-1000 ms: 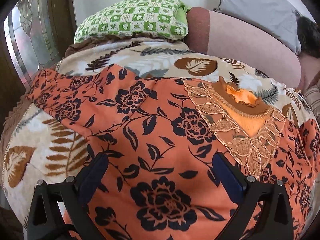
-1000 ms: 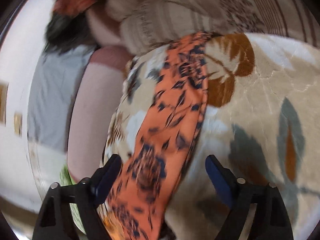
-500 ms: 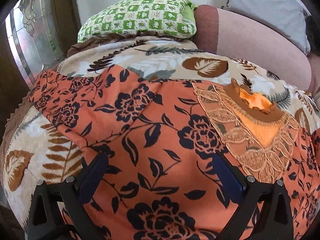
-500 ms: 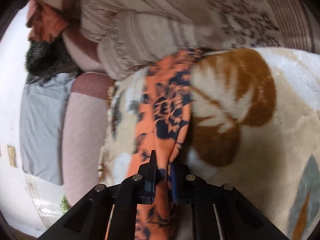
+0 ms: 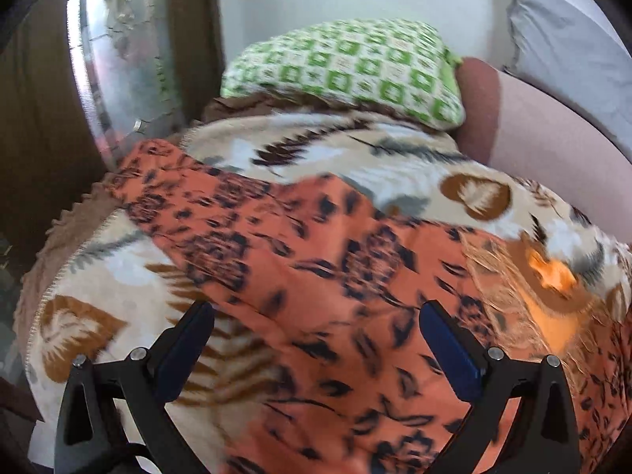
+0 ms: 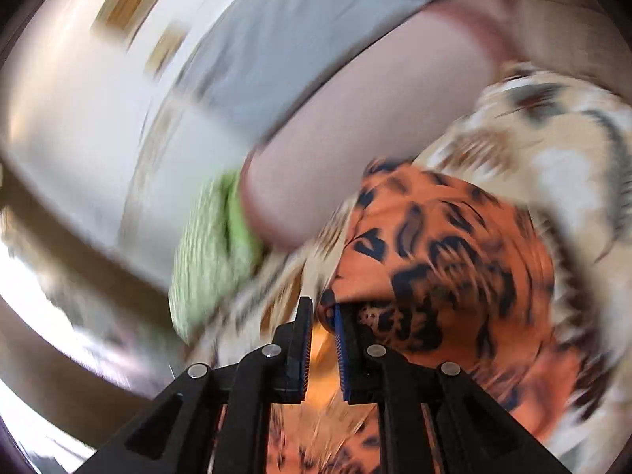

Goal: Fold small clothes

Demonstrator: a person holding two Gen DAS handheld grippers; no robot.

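Right gripper (image 6: 320,316) clenched on orange floral garment (image 6: 446,260); left gripper (image 5: 316,339) spread wide above it, w/ nothing gripped

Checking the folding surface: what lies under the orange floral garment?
A cream blanket with a leaf print lies under the orange floral garment, showing around its edges. What is beneath the blanket is covered.

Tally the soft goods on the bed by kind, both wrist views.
Orange floral garment: 1, spread on the blanket, part of it pinched in the right claw
Leaf-print blanket: 1
Green checked pillow: 1
Pink bolster: 1
Grey pillow: 1
Total: 5
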